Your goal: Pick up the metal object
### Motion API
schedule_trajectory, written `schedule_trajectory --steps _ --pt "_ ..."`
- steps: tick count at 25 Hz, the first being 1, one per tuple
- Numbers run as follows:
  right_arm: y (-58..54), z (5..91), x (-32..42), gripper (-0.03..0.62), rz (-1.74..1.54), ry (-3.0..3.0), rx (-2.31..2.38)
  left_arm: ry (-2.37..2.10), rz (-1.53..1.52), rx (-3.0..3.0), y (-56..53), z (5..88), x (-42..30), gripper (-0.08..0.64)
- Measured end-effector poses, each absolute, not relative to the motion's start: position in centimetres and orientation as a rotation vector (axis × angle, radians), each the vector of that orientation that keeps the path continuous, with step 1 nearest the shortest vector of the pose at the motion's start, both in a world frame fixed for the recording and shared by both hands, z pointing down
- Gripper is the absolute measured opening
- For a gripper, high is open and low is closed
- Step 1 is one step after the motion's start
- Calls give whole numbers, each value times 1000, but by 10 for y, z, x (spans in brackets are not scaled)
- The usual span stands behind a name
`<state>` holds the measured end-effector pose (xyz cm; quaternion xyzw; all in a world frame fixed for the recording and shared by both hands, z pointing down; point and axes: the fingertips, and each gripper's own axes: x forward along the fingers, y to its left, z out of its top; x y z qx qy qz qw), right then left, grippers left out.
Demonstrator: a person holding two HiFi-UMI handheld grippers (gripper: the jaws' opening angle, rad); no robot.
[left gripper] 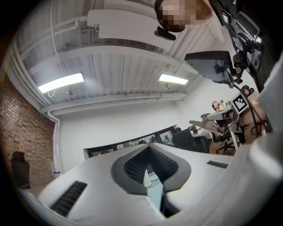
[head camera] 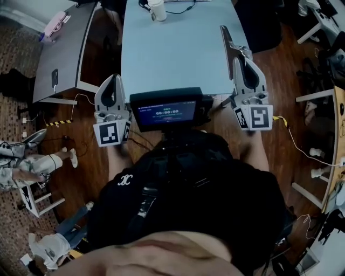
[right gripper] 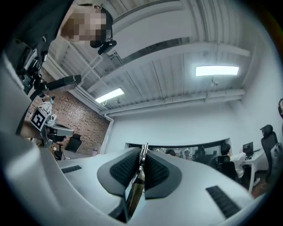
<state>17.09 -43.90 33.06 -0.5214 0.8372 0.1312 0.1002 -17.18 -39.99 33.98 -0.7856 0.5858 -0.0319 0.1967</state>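
The metal object (head camera: 228, 40) is a thin, flat, shiny strip. My right gripper (head camera: 240, 57) is shut on it and holds it in the air over the right edge of the light blue table (head camera: 178, 48), with the strip sticking out past the fingertips. In the right gripper view the metal object (right gripper: 135, 185) stands edge-on, clamped between the dark pads, and the right gripper (right gripper: 143, 150) points up toward the ceiling. My left gripper (head camera: 114, 77) hovers at the table's near left corner. In the left gripper view the left gripper (left gripper: 148, 146) has its tips together and holds nothing.
A white cup (head camera: 157, 9) stands at the table's far edge. A grey desk (head camera: 59, 54) with a dark phone (head camera: 54, 78) sits to the left. A small screen (head camera: 167, 110) hangs at the person's chest. White furniture legs (head camera: 315, 97) and cables lie at the right on the wooden floor.
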Motion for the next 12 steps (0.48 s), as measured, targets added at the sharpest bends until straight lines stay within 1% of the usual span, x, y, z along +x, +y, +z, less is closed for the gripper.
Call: schedule_trajectory --steps 6,12 --pt "-407 325 237 11 318 2395 -1654 1606 -111 -2233 -409 342 -130 9" --pt "-377 310 279 11 414 2393 -1643 1606 -115 -2227 -401 342 -85 9"
